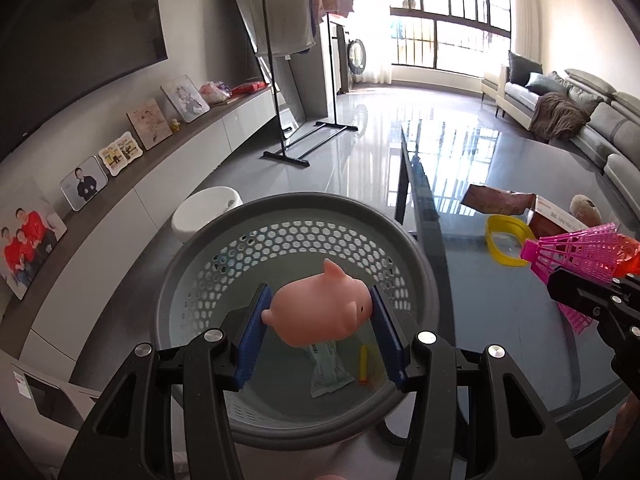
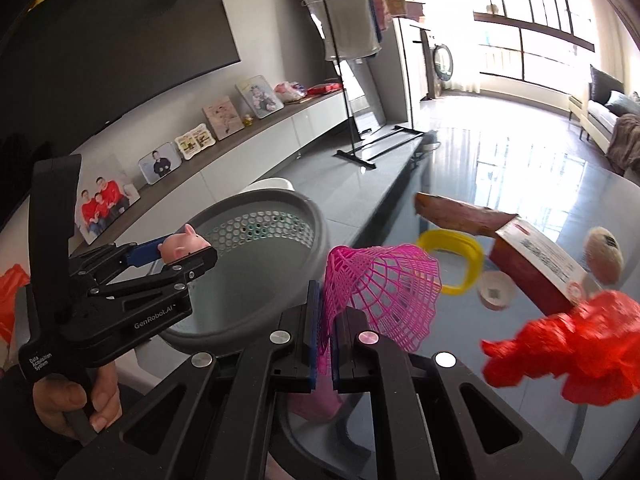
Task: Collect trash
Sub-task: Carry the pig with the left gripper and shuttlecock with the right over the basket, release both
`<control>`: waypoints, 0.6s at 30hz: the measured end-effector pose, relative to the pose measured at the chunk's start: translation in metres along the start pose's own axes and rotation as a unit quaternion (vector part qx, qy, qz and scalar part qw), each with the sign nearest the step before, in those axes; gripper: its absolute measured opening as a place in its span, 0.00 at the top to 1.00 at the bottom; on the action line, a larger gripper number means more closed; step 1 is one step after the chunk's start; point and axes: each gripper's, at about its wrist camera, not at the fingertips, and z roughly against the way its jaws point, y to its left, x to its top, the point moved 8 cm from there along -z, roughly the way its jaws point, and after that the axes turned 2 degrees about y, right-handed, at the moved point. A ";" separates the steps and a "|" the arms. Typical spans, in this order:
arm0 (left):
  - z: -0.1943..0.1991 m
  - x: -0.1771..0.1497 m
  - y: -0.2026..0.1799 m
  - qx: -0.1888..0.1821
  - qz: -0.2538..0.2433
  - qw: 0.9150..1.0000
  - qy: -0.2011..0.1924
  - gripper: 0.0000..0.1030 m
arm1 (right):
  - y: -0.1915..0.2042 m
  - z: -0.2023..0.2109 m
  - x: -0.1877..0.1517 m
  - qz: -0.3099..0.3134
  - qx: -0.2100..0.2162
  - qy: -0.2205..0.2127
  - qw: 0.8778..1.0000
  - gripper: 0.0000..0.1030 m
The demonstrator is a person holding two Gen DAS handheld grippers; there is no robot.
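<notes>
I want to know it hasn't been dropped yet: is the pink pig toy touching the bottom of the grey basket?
Apart. In the left wrist view the pink pig toy hangs clamped in the left hand-held gripper above the grey basket, whose floor shows below it.

A home living room: grey sofa (image 1: 592, 120), wall-mounted television (image 2: 112, 52), family photos (image 1: 28, 248) on a sideboard.

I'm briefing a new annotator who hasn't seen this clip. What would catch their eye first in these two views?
First the pink pig toy, clamped between the blue pads of the left gripper right above the grey perforated bin, which already holds a wrapper. Next the pink mesh net, pinched in the shut right gripper over the glass table, with a bright red plastic bag to its right.
</notes>
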 end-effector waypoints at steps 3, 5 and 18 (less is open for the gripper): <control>-0.008 -0.001 0.018 0.013 0.011 1.000 0.005 0.52 | 0.012 -0.014 0.008 0.009 0.012 0.007 1.000 0.95; -0.014 -0.003 0.028 0.016 0.023 1.000 0.011 0.52 | 0.021 -0.025 0.012 0.016 0.020 0.014 1.000 0.95; -0.034 -0.013 0.069 0.029 0.070 0.996 0.039 0.52 | 0.053 -0.075 0.015 0.028 0.058 0.065 0.996 0.95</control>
